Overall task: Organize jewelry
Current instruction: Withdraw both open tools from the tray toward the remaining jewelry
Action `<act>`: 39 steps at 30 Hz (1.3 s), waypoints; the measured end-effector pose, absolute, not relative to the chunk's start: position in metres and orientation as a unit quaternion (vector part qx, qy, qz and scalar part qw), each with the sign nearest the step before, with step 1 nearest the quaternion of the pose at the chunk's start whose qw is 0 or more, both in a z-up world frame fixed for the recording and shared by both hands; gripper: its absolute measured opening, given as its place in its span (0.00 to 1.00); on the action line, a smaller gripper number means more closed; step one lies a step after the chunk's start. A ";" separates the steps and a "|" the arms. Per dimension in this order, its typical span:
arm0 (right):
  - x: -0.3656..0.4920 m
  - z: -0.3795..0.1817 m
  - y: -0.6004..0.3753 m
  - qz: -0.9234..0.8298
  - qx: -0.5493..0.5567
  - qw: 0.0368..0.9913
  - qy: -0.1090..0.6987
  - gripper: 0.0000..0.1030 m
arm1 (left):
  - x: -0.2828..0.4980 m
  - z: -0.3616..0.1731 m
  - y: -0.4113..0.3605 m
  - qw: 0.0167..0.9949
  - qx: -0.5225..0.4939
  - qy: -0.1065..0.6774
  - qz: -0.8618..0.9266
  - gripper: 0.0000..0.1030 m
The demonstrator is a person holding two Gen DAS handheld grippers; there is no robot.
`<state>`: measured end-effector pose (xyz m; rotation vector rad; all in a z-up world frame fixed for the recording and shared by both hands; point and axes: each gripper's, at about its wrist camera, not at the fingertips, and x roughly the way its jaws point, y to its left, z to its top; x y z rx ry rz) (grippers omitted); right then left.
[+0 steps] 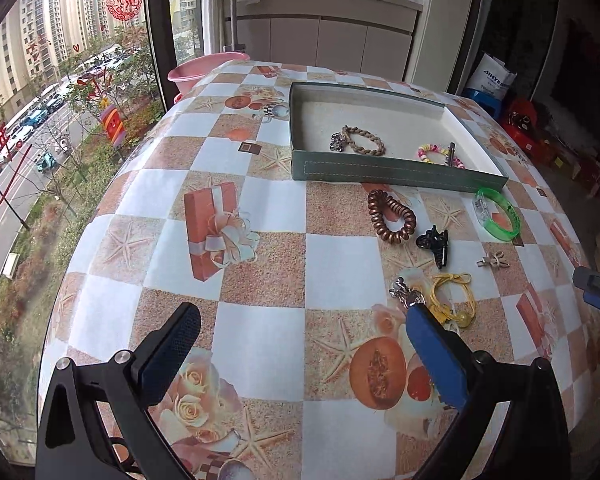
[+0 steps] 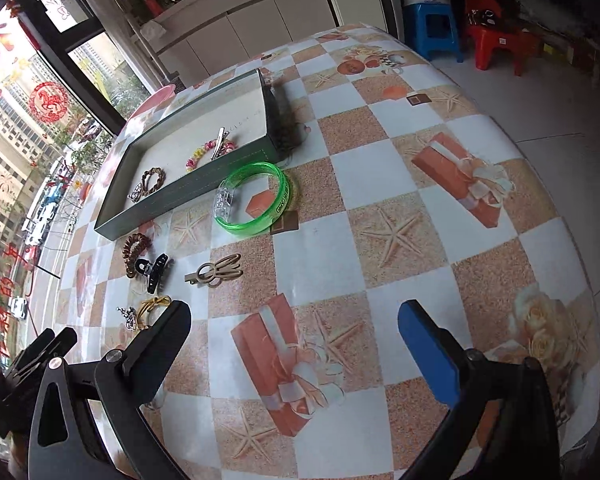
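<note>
Presently listed: left gripper (image 1: 300,332), jaws wide apart, empty; right gripper (image 2: 296,332), likewise spread, empty. Green tray (image 1: 396,171) held a braided bracelet (image 1: 365,141) and beaded bracelet (image 1: 436,153). Silver charm (image 1: 408,295) with yellow cord (image 1: 454,300) lay loose on the table (image 1: 260,332), at one o'clock from the left gripper, just beyond its blue finger (image 1: 436,356); long axis toward eleven. Left arm judged nearer.

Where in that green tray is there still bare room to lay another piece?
The tray is bare along its far wall and between the braided bracelet and bead bracelet. Crowded: the tabletop just before it, around the green bangle.
</note>
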<state>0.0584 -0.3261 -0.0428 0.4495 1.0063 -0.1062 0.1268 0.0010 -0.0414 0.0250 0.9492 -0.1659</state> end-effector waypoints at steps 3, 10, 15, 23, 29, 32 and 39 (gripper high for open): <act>0.051 -0.048 -0.323 -0.051 0.204 0.848 0.486 1.00 | 0.122 -0.047 0.002 0.885 0.019 0.458 -0.076 1.00; 0.047 -0.056 -0.309 -0.052 0.172 0.847 0.500 1.00 | 0.118 -0.054 -0.002 0.884 0.043 0.460 -0.065 1.00; 0.050 -0.056 -0.300 -0.047 0.154 0.850 0.501 1.00 | 0.124 -0.056 -0.003 0.878 0.029 0.472 -0.075 1.00; 0.065 -0.049 -0.297 -0.056 0.147 0.853 0.497 1.00 | 0.144 -0.046 -0.016 0.879 0.026 0.467 -0.094 1.00; 0.086 -0.041 -0.310 -0.082 0.151 0.855 0.488 1.00 | 0.181 -0.037 -0.020 0.883 0.021 0.461 -0.084 1.00; 0.098 -0.044 -0.314 -0.091 0.146 0.854 0.491 1.00 | 0.196 -0.038 -0.025 0.885 0.028 0.457 -0.081 1.00; 0.123 -0.059 -0.324 -0.103 0.159 0.843 0.504 0.99 | 0.221 -0.055 -0.039 0.877 0.034 0.472 -0.081 1.00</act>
